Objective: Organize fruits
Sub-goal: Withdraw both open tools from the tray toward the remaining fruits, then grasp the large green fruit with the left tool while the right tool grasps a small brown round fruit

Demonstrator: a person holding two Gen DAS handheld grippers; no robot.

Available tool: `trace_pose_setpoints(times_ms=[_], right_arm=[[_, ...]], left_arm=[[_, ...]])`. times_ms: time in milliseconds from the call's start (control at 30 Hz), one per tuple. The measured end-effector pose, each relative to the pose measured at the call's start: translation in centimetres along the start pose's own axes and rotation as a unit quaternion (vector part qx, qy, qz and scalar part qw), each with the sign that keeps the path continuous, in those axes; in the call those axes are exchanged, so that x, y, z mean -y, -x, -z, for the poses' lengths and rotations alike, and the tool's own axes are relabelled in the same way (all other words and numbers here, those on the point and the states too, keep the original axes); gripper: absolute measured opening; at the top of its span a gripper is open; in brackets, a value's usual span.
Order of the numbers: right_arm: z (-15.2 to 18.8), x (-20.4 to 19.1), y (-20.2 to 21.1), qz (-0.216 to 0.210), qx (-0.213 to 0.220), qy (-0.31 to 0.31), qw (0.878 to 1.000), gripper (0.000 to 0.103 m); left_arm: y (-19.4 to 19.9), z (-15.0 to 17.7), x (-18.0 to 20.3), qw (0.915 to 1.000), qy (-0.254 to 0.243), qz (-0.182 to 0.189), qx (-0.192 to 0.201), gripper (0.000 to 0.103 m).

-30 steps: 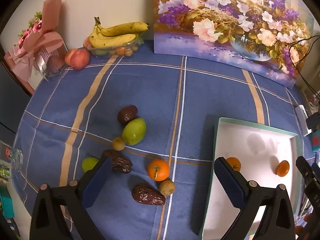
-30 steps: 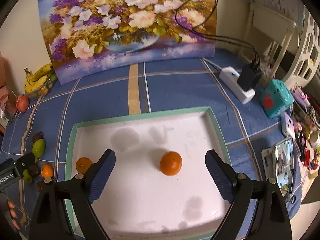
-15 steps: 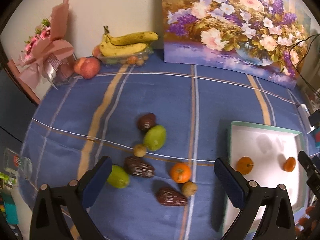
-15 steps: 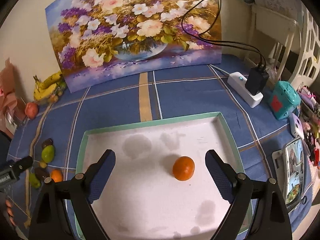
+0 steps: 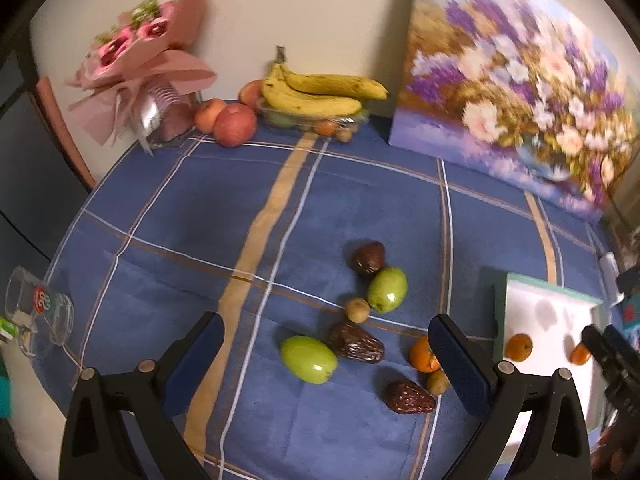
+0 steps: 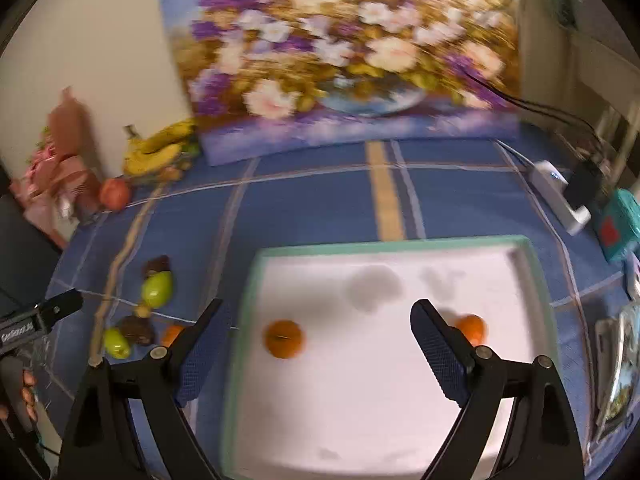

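Note:
Loose fruit lies on the blue checked cloth in the left wrist view: two green fruits (image 5: 309, 359) (image 5: 387, 289), three dark dates (image 5: 356, 346), one orange (image 5: 422, 355) and two small brown fruits (image 5: 357, 309). My left gripper (image 5: 325, 320) hangs open above this cluster, holding nothing. The white tray (image 6: 360, 246) with a green rim holds two oranges (image 6: 284, 339) (image 6: 472, 328). Over the tray's left part my right gripper (image 6: 320, 308) stands open and empty, with the left orange showing between its fingers farther below.
At the back wall are bananas (image 5: 320, 94), apples (image 5: 234, 124), a pink bouquet (image 5: 144, 68) and a flower painting (image 6: 344, 60). A glass (image 5: 38, 312) lies at the left edge. A power strip (image 6: 560, 196), a teal box and a phone sit right of the tray.
Both grippers have swung to the left, still open. In the left view the fruit cluster drifted right. In the right view the tray slid right and its left orange came between the fingers.

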State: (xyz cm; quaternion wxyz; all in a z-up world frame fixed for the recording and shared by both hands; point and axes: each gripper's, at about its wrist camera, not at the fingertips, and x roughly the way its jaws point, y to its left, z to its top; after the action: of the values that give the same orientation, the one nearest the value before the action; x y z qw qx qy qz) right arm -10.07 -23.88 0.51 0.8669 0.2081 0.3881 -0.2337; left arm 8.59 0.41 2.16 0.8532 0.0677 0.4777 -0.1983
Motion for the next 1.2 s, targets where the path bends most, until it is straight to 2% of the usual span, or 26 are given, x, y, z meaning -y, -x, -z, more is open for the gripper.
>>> trace_pose_setpoints(times_ms=[167, 400, 500, 567, 733, 833, 900, 967, 1067, 1200], right_arm=[[-0.3, -3.5, 0.2, -0.035, 0.007, 0.029, 0.999, 0.092], [-0.2, -7.0, 0.5, -0.061, 0.018, 0.057, 0.996, 0.091], [-0.1, -8.1, 0.3, -0.076, 0.016, 0.063, 0.995, 0.087], [0.0, -8.8, 0.3, -0.081, 0.014, 0.070, 0.994, 0.080], [0.2, -10.2, -0.2, -0.101, 0.001, 0.081, 0.992, 0.076], [0.4, -10.9, -0.6, -0.107, -0.011, 0.087, 0.990, 0.072], [0.6, -11.4, -0.9, -0.108, -0.017, 0.093, 0.990, 0.066], [0.9, -11.8, -1.4, -0.107, -0.028, 0.101, 0.989, 0.054], [1.6, -12.2, -2.7, -0.100, -0.053, 0.110, 0.987, 0.051], [2.8, -12.5, -4.9, -0.093, -0.095, 0.117, 0.984, 0.046]], left_arm=[[1.1, -0.3, -2.9, 0.9987, 0.042, 0.014, 0.026, 0.103], [2.7, -0.5, -4.7, 0.9954, 0.056, 0.014, 0.076, 0.103], [2.4, -0.4, -4.9, 0.9960, 0.055, 0.034, 0.061, 0.103], [2.1, -0.4, -4.8, 0.9964, 0.055, 0.040, 0.050, 0.103], [1.0, 0.0, -4.4, 0.9954, 0.052, 0.077, 0.024, 0.103], [-0.1, 0.3, -3.5, 0.9966, 0.038, 0.073, 0.005, 0.103], [-1.1, 0.7, -2.9, 0.9969, 0.030, 0.071, -0.013, 0.101], [-2.3, 1.2, -2.6, 0.9967, 0.027, 0.070, -0.033, 0.100], [-4.2, 1.9, -2.3, 0.9952, 0.027, 0.070, -0.064, 0.090], [-6.2, 2.8, -2.4, 0.9923, 0.037, 0.069, -0.095, 0.087]])
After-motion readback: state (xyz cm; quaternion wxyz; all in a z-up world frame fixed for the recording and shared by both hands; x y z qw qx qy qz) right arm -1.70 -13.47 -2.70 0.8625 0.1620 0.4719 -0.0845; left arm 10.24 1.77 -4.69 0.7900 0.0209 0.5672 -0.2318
